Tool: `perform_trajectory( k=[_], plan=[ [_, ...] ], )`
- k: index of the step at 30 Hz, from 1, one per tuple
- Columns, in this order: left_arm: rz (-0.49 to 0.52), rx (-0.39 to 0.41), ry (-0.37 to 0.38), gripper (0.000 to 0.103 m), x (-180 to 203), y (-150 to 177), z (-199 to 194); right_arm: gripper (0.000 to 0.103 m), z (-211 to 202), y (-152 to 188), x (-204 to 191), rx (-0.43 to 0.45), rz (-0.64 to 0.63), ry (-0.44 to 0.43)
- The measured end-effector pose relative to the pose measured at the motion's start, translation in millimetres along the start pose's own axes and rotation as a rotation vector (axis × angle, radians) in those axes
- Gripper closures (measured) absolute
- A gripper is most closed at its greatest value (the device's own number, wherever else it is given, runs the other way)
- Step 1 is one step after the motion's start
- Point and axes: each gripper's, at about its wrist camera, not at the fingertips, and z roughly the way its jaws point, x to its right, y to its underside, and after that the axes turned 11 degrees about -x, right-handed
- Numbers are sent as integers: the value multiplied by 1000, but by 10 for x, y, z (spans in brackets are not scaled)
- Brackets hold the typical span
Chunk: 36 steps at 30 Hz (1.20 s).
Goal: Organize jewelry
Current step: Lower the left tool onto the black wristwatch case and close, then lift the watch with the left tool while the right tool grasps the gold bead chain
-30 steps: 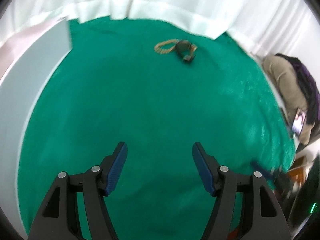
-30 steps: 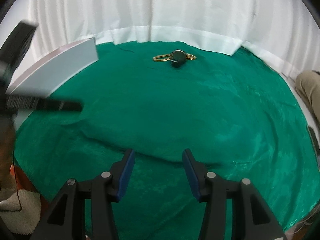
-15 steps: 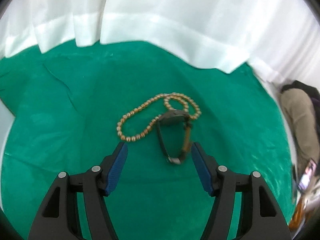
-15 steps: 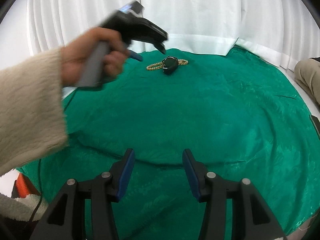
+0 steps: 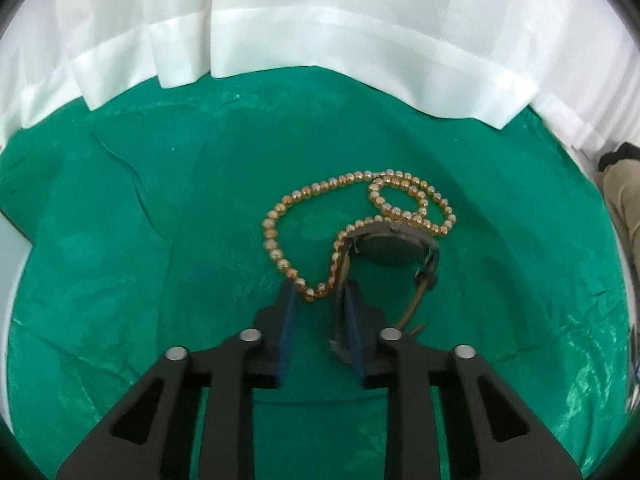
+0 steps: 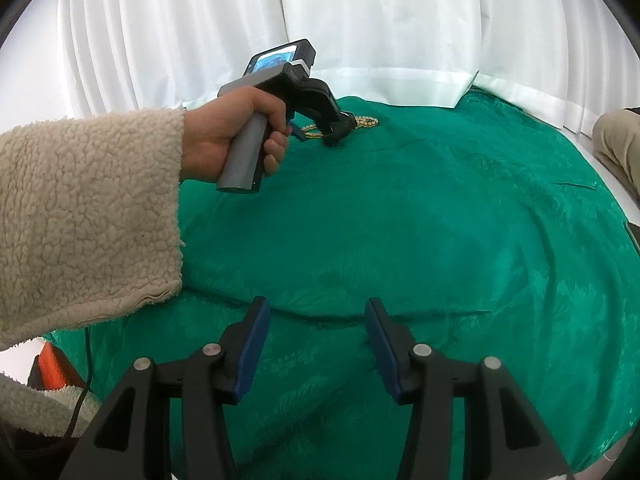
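Beads point(image 5: 276, 240) of a gold necklace lie in loops on the green cloth point(image 5: 120, 260) over the bench, toward its far side near the white curtain point(image 5: 320, 20). A dark watch point(image 5: 390, 246) rests on the necklace's right loop, its strap point(image 5: 340, 312) running back toward the camera. The left claw point(image 5: 318, 312) is narrowed to a slim gap, its blue pads point(image 5: 287, 320) flanking the near end of the necklace and the strap; whether they actually pinch either I cannot tell. From the right wrist view, the left hand point(image 6: 236, 132) in a fleece sleeve point(image 6: 88, 216) holds that tool down at the jewelry. The right claw point(image 6: 316, 332) hangs wide open above the cloth, well apart from the jewelry and holding nothing.
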Motion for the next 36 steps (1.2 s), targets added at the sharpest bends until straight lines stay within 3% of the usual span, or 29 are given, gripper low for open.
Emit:
perform_trajectory(
  k=[7,14,22,28,29,30,31,33,36],
  plan=[
    [18,0,48,101,-95,249,-188,53,19,-38,36,6,-6,0],
    [-5,-23,104,101,-512,707,-558,53,33,-31,15,4,-8,0],
    [-6,-44,77,100,-1131,1411,-931,53,40,-11,-74,-9,-30,2],
    [-9,-34,58,97,-1314,1680,-938,53,91,-37,-201,-34,-57,3],
    [-16,-33,56,95,-1331,1697,-922,53,100,-48,-210,-40,-60,1],
    [-24,-33,59,81,-1348,1710,-893,53,107,-62,-224,-47,-63,0],
    [-27,-29,58,61,-1378,1738,-899,53,106,-75,-242,-54,-68,1],
    [-31,0,33,42,-1401,1772,-881,53,103,-115,-255,-75,-74,-9],
    [7,47,-26,42,-1364,1830,-845,52,88,-277,-201,-132,-80,-28]
  ],
)
